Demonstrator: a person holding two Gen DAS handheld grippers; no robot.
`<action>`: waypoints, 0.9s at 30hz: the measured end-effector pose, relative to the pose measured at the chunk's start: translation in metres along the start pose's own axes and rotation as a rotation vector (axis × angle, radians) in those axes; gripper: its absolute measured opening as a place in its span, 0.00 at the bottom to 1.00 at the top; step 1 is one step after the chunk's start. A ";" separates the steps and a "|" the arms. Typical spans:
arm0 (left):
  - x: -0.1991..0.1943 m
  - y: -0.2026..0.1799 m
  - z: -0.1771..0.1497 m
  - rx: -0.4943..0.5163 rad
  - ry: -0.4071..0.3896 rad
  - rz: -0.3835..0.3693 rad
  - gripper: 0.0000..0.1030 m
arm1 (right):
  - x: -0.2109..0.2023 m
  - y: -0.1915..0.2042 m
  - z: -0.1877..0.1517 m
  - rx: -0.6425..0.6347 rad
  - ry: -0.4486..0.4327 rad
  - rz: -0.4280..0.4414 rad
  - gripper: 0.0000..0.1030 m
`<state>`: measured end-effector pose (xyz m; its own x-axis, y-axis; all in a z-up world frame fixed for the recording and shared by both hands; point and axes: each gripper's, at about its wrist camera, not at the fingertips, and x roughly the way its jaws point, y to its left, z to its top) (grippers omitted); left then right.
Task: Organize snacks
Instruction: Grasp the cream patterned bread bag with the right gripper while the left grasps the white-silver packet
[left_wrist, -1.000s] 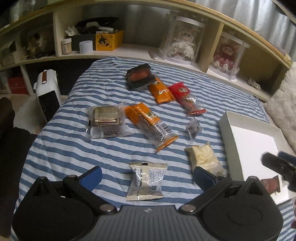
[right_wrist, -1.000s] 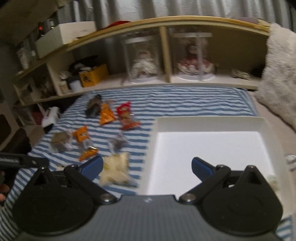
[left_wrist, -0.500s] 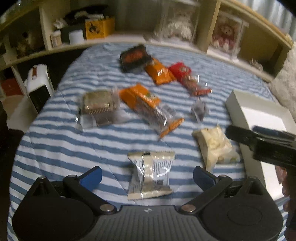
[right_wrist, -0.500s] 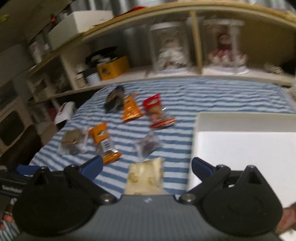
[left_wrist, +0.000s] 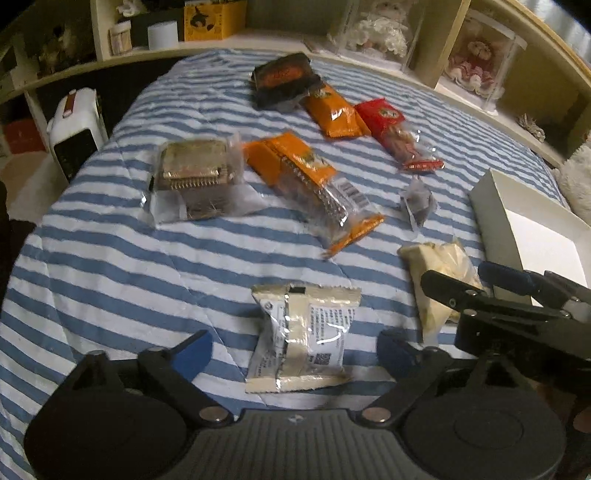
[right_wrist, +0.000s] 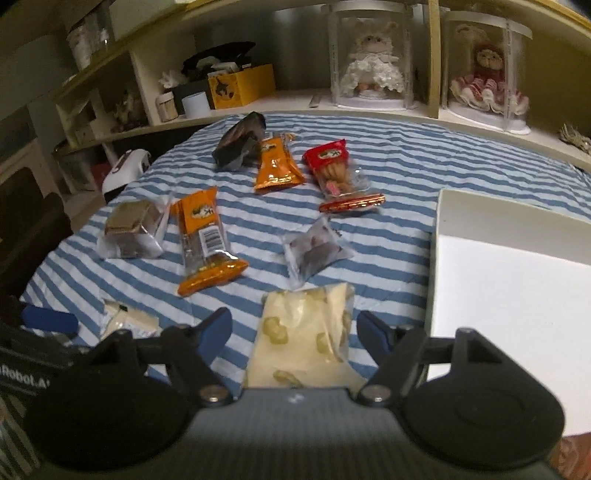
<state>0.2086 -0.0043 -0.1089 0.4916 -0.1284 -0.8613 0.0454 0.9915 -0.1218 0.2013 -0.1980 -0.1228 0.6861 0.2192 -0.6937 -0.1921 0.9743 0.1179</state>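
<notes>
Silver-cream foil snack pkt w/ printed label (left_wrist: 303, 338): flat on striped cover, nearest edge, back side up.
Pale yellow clear bag of chips (right_wrist: 306, 339): flat, just beside white box.
Shallow white cardboard box (right_wrist: 436, 236): open, on right of cover.
Small clear pkt w/ dark pieces (right_wrist: 316, 253): crumpled, mid-cover.
Long orange wrapper w/ clear end & barcode (left_wrist: 314, 184): lies diagonal.
Clear pkt w/ brown square cake (left_wrist: 194, 175): left, flat.
Orange pouch (right_wrist: 277, 168), red pkt w/ clear window (right_wrist: 338, 175): side by side, far end.
Black wrapper (left_wrist: 282, 79): farthest, touching orange pouch.
</notes>
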 end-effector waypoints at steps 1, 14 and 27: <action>0.003 -0.001 -0.001 -0.007 0.012 -0.005 0.87 | 0.002 -0.001 0.000 -0.002 0.007 -0.002 0.77; 0.008 0.007 -0.002 -0.044 0.000 0.029 0.51 | -0.001 -0.007 -0.008 -0.002 0.064 0.013 0.50; -0.026 0.008 -0.001 -0.069 -0.095 -0.012 0.49 | -0.031 -0.004 -0.014 0.000 0.052 0.067 0.44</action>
<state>0.1948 0.0068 -0.0877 0.5714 -0.1347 -0.8096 -0.0064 0.9857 -0.1686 0.1711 -0.2091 -0.1120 0.6346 0.2811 -0.7199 -0.2365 0.9574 0.1654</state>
